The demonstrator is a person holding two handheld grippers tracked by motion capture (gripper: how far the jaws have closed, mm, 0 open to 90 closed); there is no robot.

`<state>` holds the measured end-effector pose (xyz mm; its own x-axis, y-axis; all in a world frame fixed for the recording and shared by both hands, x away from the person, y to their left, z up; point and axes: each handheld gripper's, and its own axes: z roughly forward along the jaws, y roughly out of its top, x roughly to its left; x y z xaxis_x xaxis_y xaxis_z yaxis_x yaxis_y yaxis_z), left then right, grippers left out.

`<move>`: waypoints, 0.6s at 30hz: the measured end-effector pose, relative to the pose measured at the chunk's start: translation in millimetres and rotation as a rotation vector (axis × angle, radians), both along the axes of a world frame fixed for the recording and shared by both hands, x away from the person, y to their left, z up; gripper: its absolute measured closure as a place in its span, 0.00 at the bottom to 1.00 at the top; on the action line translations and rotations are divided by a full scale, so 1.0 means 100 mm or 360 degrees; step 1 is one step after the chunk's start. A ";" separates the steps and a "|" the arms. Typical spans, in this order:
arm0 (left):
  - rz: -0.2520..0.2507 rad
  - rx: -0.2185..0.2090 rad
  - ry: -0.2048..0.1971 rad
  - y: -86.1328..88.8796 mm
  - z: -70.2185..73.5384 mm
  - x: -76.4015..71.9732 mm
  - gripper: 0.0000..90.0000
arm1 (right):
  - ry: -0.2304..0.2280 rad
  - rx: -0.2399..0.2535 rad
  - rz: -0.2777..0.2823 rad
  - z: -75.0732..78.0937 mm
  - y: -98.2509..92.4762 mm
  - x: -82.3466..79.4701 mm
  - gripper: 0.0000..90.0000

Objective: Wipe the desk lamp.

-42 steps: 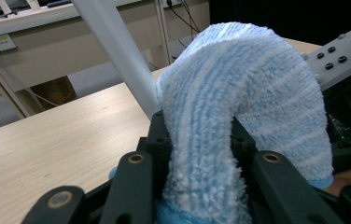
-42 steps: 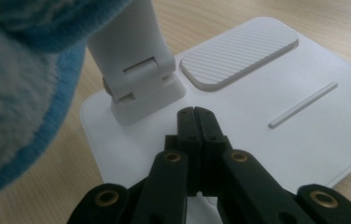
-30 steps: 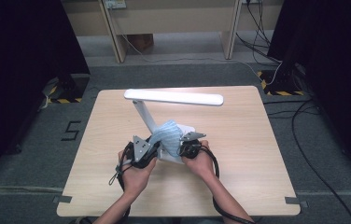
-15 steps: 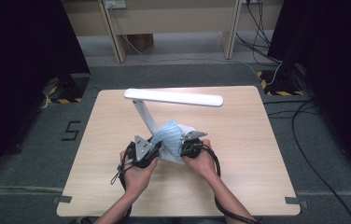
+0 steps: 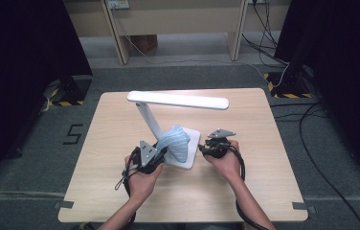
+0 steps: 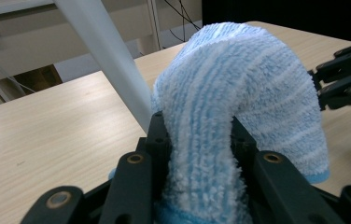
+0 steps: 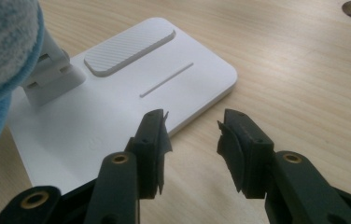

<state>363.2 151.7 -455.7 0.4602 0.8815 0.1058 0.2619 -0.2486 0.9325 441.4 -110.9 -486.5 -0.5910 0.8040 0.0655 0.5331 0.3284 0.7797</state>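
Change: the right gripper (image 5: 212, 143) has drawn back from the blue striped cloth (image 5: 178, 143) over the last second and now sits just right of the lamp base (image 5: 190, 148), apart from the fabric.
Meaning: judging by that retreat, the cloth appears handed over entirely to the left gripper (image 5: 155, 155).
Left jaws: closed tight on a bunched fold of the cloth (image 6: 239, 93), which arches up and over them.
Right jaws: parted, holding nothing, aimed at the base's near right corner (image 7: 117, 107).
Cloth position: over the lamp base, by the foot of the stem, near the bench's (image 5: 264, 158) centre.
Lamp: the white lamp head (image 5: 178, 100) runs left to right across the bench; the stem leans left and away.
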 end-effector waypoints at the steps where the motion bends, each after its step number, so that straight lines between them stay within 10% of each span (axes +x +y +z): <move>1: -0.0002 0.0002 0.0006 0.00 -0.01 0.00 0.76 | -0.0012 0.0001 0.0004 0.01 -0.02 0.00 0.66; 18: -0.0032 0.0054 0.0108 -0.05 -0.20 0.04 0.76 | -0.0040 0.0003 0.0034 0.03 -0.02 -0.08 0.67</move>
